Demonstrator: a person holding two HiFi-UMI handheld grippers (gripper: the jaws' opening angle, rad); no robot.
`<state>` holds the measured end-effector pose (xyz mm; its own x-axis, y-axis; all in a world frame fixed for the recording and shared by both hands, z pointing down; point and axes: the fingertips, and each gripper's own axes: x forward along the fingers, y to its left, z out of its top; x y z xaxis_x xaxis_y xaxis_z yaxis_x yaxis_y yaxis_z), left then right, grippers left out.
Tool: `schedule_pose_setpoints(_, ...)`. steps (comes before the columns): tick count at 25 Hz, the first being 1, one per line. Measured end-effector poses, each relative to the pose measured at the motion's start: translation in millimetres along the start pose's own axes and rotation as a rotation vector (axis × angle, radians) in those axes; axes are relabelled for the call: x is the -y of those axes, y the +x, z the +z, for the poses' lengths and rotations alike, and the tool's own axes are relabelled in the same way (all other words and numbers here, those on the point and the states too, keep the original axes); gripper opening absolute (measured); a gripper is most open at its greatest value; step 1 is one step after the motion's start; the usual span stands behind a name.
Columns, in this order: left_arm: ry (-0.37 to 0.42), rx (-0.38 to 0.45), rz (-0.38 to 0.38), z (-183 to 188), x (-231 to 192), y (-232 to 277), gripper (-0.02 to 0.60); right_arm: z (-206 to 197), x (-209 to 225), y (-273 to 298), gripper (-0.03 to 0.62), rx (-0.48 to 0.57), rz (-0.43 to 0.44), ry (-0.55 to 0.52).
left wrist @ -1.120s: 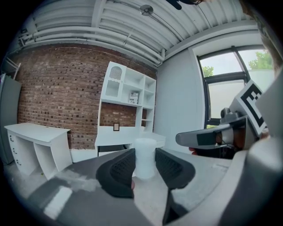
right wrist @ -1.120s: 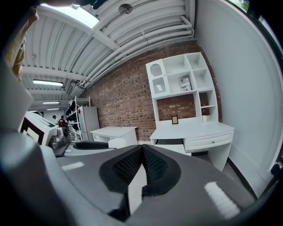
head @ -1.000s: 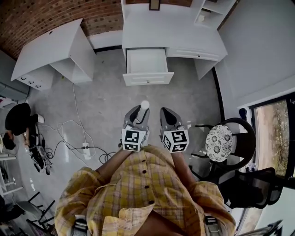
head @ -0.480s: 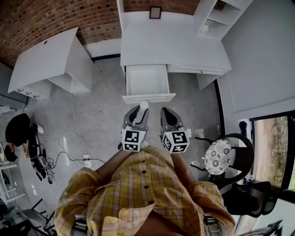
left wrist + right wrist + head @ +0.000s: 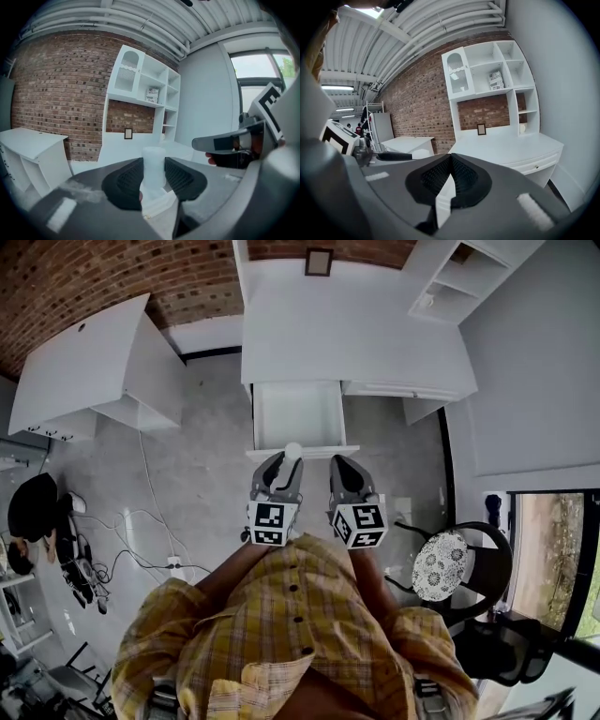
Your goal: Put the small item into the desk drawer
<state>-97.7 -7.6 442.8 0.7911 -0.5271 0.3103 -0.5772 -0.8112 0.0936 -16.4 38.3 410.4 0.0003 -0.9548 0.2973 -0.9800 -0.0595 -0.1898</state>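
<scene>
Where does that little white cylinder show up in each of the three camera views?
Head view: white cylinder at the left gripper's tip, at the open drawer's front edge.
Left gripper view: cylinder at centre, clamped between the jaws.
Right gripper view: cannot be made out.
Shared landmark: picture frame on the desk; frame left of centre; frame right of centre.

No legible text, number, brand or sign is found in any view: only black-and-white square marker patterns are carried on the cube (image 5: 273,522) of the left gripper (image 5: 280,466) and the cube (image 5: 360,524) of the right gripper (image 5: 344,469), and the print on the item (image 5: 151,95) standing on the shelf (image 5: 140,101) is too small to be read.
</scene>
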Motion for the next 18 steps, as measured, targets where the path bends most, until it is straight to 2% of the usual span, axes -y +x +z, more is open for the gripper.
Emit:
schedule_pose_setpoints(10,-0.045,-0.053,0.047,-6,5,45,0.153,9,32,32,-0.002,-0.033,0.067,0.034)
schedule_pose_setpoints(18,-0.082,-0.055,0.16,14,-15,98,0.153,30,75,91,-0.002,-0.063,0.17,0.023)
